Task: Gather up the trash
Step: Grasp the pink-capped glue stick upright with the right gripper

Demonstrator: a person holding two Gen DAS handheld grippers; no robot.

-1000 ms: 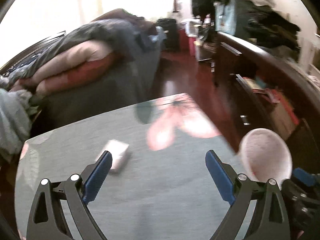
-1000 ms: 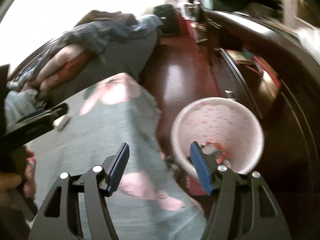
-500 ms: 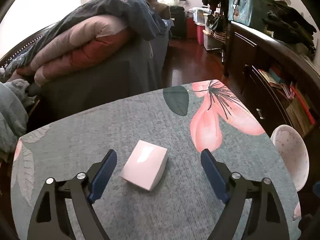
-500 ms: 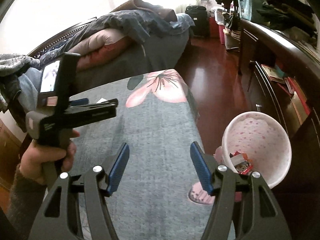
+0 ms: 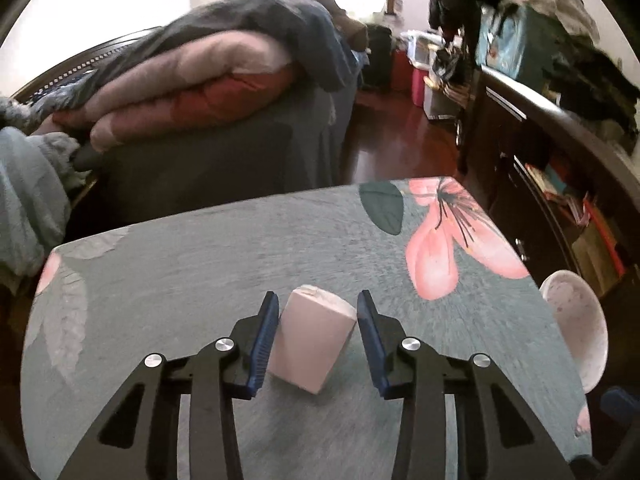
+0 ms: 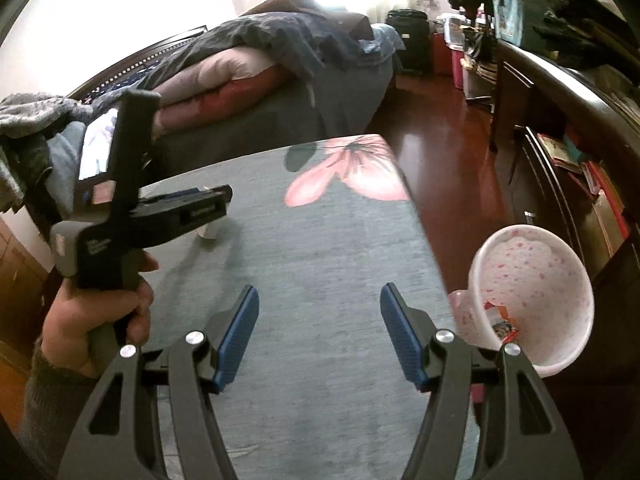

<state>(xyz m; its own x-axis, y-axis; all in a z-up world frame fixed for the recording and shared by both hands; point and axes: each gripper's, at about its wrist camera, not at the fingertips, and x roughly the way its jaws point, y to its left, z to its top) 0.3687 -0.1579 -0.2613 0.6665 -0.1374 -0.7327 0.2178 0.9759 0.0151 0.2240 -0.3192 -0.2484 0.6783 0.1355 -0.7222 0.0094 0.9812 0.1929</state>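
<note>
On grey floral table [image 5: 200,272], left gripper [image 5: 318,336] closing around pink box [image 5: 312,340].

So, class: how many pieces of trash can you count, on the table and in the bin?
2. A pink box stands on the table between the left claw's fingers. A red wrapper lies in the bin; more may be hidden deeper.

Bright window [image 6: 120,12] behind a blanket-heaped bed [image 5: 208,80]; glossy red-brown floor [image 6: 452,148]; dark cluttered dresser [image 5: 560,152] at right.
</note>
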